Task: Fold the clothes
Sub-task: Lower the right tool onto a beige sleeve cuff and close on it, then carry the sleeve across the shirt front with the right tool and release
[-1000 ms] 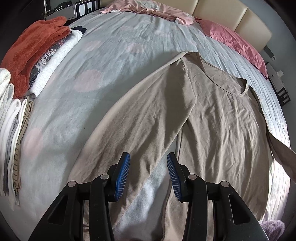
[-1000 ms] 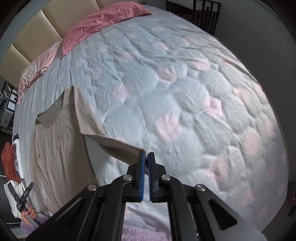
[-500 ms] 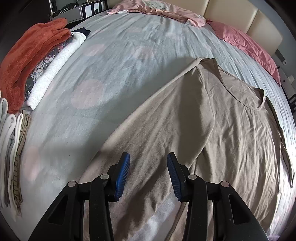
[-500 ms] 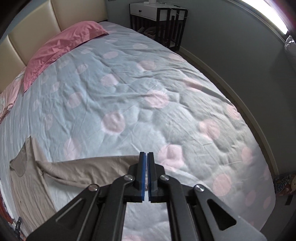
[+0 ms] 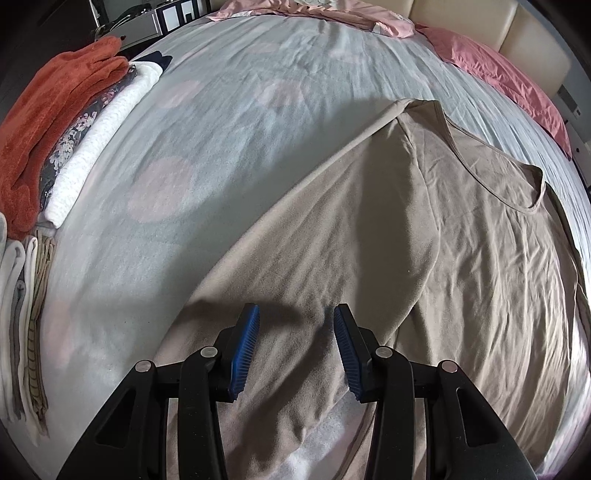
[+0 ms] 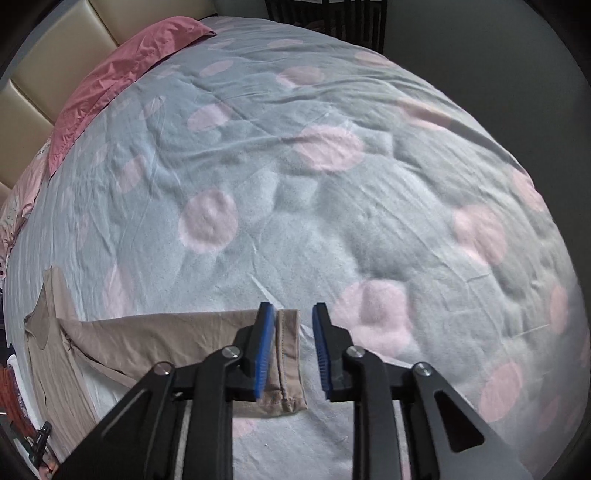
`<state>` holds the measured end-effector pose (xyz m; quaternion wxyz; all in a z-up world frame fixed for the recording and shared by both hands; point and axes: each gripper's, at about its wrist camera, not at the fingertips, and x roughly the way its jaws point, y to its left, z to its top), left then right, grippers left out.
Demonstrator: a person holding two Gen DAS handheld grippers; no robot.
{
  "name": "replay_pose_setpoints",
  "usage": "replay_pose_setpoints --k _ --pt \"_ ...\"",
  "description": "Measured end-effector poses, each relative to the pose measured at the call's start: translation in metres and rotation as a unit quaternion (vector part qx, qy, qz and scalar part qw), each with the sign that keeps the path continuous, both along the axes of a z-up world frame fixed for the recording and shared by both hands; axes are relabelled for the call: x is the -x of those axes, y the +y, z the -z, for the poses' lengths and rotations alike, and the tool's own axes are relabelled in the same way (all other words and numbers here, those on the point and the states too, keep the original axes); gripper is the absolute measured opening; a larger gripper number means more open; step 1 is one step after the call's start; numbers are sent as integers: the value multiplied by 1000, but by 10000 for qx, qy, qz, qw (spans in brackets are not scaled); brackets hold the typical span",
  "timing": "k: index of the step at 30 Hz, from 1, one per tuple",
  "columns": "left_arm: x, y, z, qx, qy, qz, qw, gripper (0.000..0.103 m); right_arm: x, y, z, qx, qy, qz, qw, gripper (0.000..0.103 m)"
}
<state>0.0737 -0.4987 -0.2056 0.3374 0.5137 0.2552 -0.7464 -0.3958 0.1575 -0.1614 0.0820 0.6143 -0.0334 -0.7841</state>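
A beige long-sleeved top [image 5: 461, 251] lies spread on the bed, neckline toward the headboard. Its left sleeve [image 5: 295, 258] runs diagonally down toward my left gripper [image 5: 295, 325], which is open and hovers just above that sleeve. In the right wrist view the other sleeve [image 6: 166, 336] lies stretched flat across the cover, its cuff [image 6: 290, 354] between the fingers of my right gripper [image 6: 293, 325]. That gripper is open and the cuff rests loose on the bed.
The bed has a grey cover with pink dots [image 6: 332, 184]. Folded clothes are stacked along the left edge: an orange towel [image 5: 48, 122], a white knit [image 5: 96, 147], and striped pieces [image 5: 26, 314]. Pink pillows [image 5: 498, 70] lie at the headboard. A dark nightstand [image 6: 332, 18] stands beyond the bed.
My right gripper pulled the sleeve out sideways, laid it flat and opened, letting go of the cuff. My left gripper stayed open and moved forward over the left sleeve.
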Motion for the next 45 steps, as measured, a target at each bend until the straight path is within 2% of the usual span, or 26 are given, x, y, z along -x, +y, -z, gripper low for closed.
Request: replay_pose_setpoints --k 4,9,12,17,22,29,31,33,39,45 --pt "2 3 -1 91 -57 69 9999 44 -6 1 24 66 -146 52 9999 24" --pt "-4 -1 -2 -57 48 -81 9999 44 -17 0 48 214 -338 293 9988 25" --pt "-6 -2 -1 -161 93 -101 9998 44 -27 -6 45 53 -289 168 9994 25" --pt "-8 0 -2 -263 170 -72 9995 44 -35 -3 40 76 -280 268 9992 24" --pt "-10 0 -2 -273 167 -65 9995 44 -21 -10 33 192 83 360 9991 24" --pt "-6 -3 -1 -216 93 -54 9997 44 -9 -18 46 53 247 484 9985 24" --pt "-3 -1 0 -176 36 33 9998 44 -14 -25 41 -164 427 316 9985 9" --pt "-1 0 1 -143 2 95 9999 44 -18 -30 35 -357 566 281 9974 5" --pt "-4 1 -3 -52 52 133 9999 44 -16 -4 17 -730 806 844 9905 4" --pt "-6 -3 0 -148 64 -3 9999 44 -5 32 22 -753 787 1314 9853 4"
